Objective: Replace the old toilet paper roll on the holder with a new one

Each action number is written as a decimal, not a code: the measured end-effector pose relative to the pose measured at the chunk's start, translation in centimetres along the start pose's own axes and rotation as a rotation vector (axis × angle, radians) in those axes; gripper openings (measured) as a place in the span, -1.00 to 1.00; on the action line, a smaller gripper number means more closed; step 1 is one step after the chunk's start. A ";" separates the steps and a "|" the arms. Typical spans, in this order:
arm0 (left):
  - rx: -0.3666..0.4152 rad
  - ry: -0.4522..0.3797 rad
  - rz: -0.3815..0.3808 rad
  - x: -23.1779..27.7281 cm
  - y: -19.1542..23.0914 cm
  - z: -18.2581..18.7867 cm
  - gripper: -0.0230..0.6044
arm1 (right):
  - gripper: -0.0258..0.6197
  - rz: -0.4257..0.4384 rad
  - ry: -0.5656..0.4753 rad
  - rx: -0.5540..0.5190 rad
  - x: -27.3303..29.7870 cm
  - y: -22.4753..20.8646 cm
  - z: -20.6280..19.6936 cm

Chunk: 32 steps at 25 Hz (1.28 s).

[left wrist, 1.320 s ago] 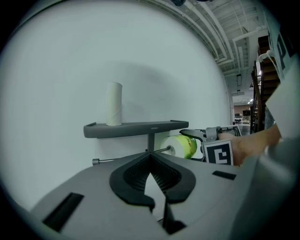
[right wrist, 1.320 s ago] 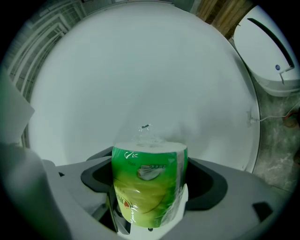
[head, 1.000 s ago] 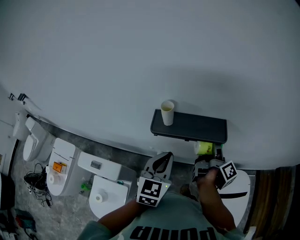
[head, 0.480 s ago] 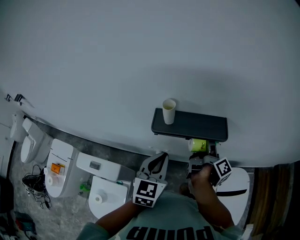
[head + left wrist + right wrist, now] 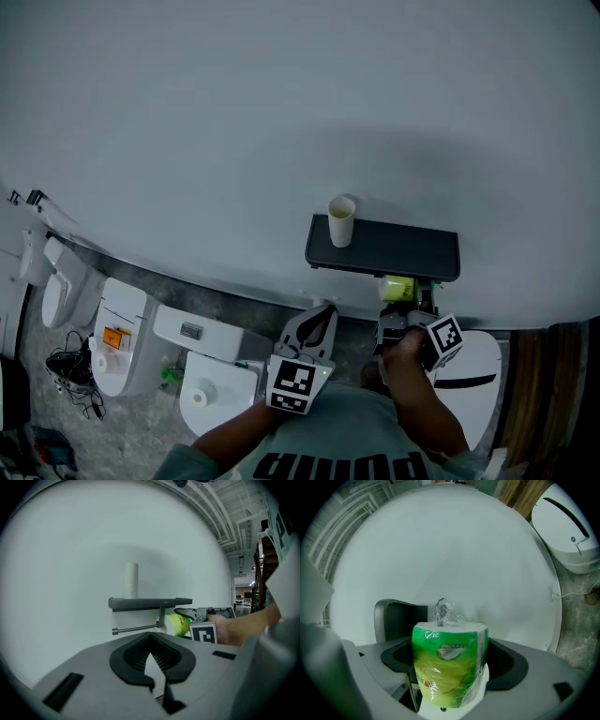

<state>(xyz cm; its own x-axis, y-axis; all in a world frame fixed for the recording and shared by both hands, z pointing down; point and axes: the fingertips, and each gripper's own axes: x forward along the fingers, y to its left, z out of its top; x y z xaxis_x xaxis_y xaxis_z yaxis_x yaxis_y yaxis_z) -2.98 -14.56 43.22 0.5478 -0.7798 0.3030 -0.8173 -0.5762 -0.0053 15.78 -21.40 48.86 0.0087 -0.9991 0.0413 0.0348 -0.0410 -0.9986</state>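
A dark wall shelf holder [image 5: 394, 249] carries the old bare cardboard tube [image 5: 342, 220], upright at its left end. In the left gripper view the shelf [image 5: 150, 603] has a bare rod [image 5: 136, 629] under it, pointing left from a post. My right gripper [image 5: 409, 315] is shut on the new roll [image 5: 398, 289] in green wrapping, just below the shelf. That roll [image 5: 177, 624] sits right of the post. It fills the right gripper [image 5: 450, 686] view as the green roll [image 5: 449, 660]. My left gripper [image 5: 316, 328] hangs lower left, shut and empty.
A white wall fills most of the head view. Toilets [image 5: 202, 375] stand in a row at lower left, with cables [image 5: 70, 366] on the floor. A white lidded bin [image 5: 476, 375] is below the shelf at right, next to a wooden panel [image 5: 553, 394].
The right gripper with the green roll has shifted slightly left and up, closer under the shelf. The left gripper has barely moved.
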 end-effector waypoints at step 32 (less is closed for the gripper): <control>-0.054 -0.052 -0.076 -2.0 -1.4 -0.6 -0.91 | 0.19 0.114 0.209 -0.582 -9.5 5.5 -4.2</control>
<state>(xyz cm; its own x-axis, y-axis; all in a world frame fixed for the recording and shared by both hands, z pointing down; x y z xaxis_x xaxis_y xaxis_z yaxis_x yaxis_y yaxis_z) -3.09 -12.03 43.22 0.6159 -0.7468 0.2508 -0.7807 -0.6213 0.0672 11.67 -12.17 42.88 -0.2177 -0.9759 -0.0152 -0.5053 0.1260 -0.8537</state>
